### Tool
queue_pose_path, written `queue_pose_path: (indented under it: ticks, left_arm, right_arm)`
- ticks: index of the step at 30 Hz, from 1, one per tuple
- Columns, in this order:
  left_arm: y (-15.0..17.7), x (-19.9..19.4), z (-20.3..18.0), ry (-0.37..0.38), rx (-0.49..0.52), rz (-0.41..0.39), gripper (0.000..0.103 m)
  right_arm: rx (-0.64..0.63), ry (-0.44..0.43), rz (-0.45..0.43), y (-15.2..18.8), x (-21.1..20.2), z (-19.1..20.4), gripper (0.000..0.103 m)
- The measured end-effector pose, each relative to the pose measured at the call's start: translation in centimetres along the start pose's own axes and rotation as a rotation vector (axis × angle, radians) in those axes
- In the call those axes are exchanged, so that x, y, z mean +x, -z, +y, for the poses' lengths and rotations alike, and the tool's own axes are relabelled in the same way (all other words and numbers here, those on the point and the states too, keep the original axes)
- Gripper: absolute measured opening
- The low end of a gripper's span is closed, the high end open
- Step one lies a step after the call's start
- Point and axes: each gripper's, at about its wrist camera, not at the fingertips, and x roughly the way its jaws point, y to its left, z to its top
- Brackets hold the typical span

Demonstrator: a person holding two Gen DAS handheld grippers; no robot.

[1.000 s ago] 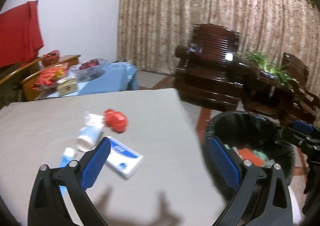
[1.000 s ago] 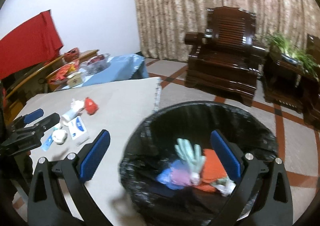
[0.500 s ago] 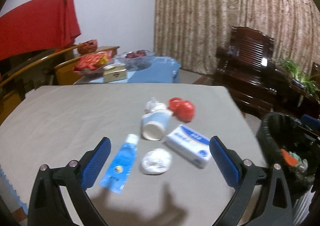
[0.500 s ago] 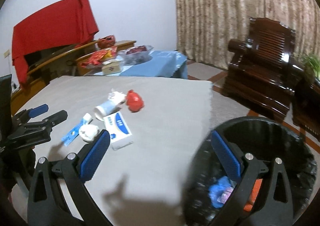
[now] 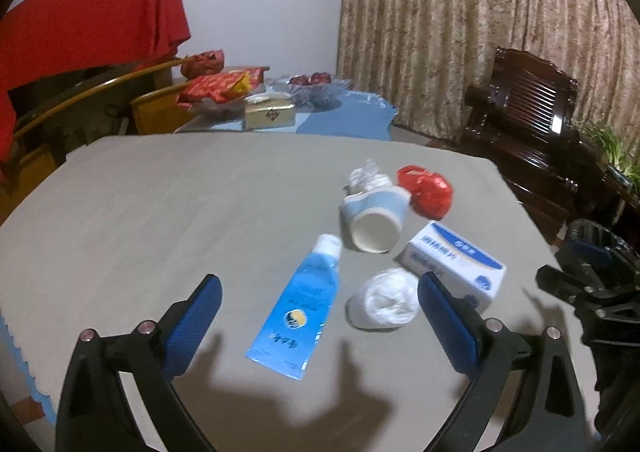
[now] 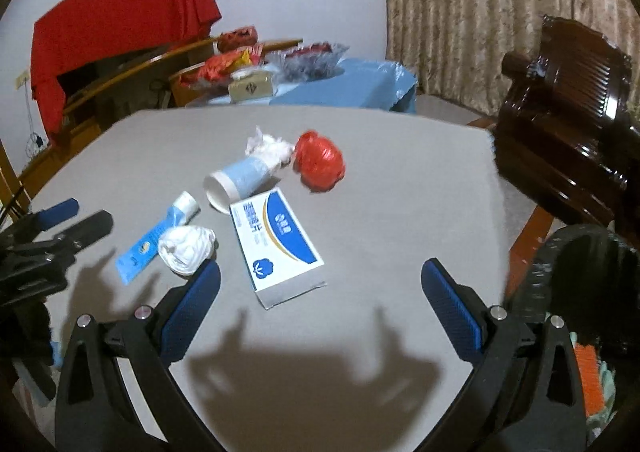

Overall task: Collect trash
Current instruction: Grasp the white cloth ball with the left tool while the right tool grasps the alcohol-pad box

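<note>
Trash lies on the grey table (image 5: 160, 212): a blue tube (image 5: 298, 302), a white wad (image 5: 384, 302), a white-and-blue box (image 5: 452, 264), a tipped paper cup (image 5: 374, 218) with tissue (image 5: 366, 176) behind it, and a red crumpled bag (image 5: 426, 190). My left gripper (image 5: 320, 326) hovers open just short of the tube and wad. My right gripper (image 6: 320, 304) is open above the near edge of the box (image 6: 276, 240), with the wad (image 6: 186, 248), tube (image 6: 156, 240), cup (image 6: 236, 184) and red bag (image 6: 320, 162) beyond. A black bin (image 6: 580, 292) stands at the right.
Behind the table a blue-covered side table (image 5: 340, 112) carries a tissue box, snack packets and a fruit bowl. Dark wooden armchairs (image 5: 532, 120) stand at the right before a curtain. A red cloth (image 5: 92, 24) hangs at the left.
Both grippers have swung left from the bin toward the trash on the table. The items now sit closer and more central in both views; both stay open.
</note>
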Motion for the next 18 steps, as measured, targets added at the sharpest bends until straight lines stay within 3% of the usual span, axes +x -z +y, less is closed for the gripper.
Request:
queue_pose_path:
  ticks: [8, 11, 13, 18]
  left_arm:
    - [0.6, 1.8, 1.2, -0.01, -0.014, 0.035, 0.095]
    - [0.6, 2.3, 1.3, -0.008, -0.013, 0.043, 0.095]
    - [0.6, 2.5, 1.5, -0.009, -0.015, 0.047, 0.094]
    - [0.6, 2.8, 1.8, -0.012, -0.027, 0.052, 0.094]
  right_arm:
    - [-0.045, -0.017, 0.072, 0.2, 4.2, 1.5, 0.097]
    - [-0.071, -0.024, 0.092, 0.0, 5.3, 1.9, 0.091]
    - [-0.081, -0.029, 0.11, -0.1, 6.0, 2.0, 0.083]
    - [-0.083, -0.048, 0.15, -0.3, 7.5, 2.1, 0.078]
